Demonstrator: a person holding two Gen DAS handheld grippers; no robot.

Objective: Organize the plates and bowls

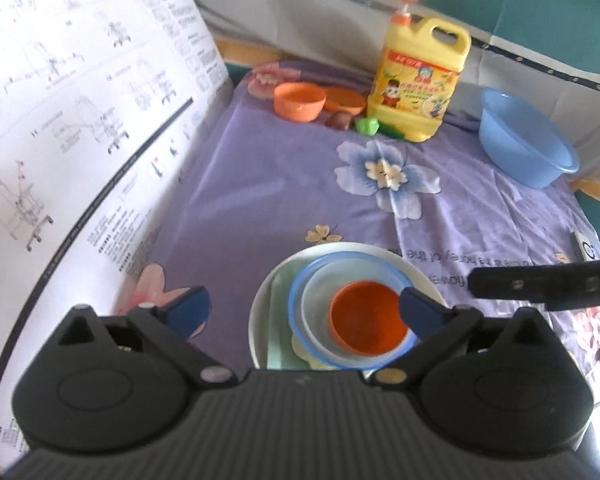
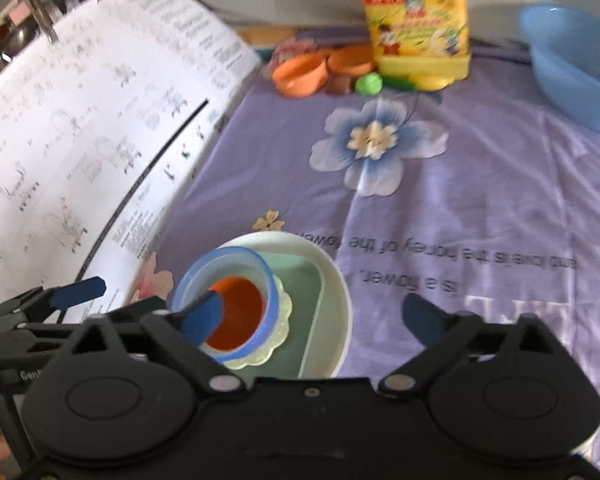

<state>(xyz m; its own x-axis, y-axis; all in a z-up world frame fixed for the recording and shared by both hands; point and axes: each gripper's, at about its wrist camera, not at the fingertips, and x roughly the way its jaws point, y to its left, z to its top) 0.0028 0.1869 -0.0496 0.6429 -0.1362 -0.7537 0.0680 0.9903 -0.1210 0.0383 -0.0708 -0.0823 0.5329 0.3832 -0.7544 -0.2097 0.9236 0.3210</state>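
A stack stands on the purple cloth: a white plate [image 1: 260, 312] [image 2: 342, 292], a pale green square dish [image 2: 304, 284], a cream scalloped saucer [image 2: 280, 320], a blue-rimmed bowl [image 1: 312, 276] [image 2: 224, 260], and an orange bowl [image 1: 364, 316] [image 2: 240, 308] on top. My left gripper [image 1: 304, 312] is open and empty, just above the stack. My right gripper [image 2: 316, 316] is open and empty over the stack's right side; its arm shows in the left wrist view [image 1: 540, 284]. Another orange bowl [image 1: 299, 101] [image 2: 300, 74] and an orange dish [image 1: 346, 101] [image 2: 350, 60] stand at the far side.
A yellow detergent jug [image 1: 418, 76] [image 2: 416, 20] stands at the back, with a small green thing [image 1: 367, 125] [image 2: 369, 83] beside it. A blue basin [image 1: 524, 136] [image 2: 572, 60] is at the far right. A large printed paper sheet [image 1: 80, 120] [image 2: 80, 120] rises along the left.
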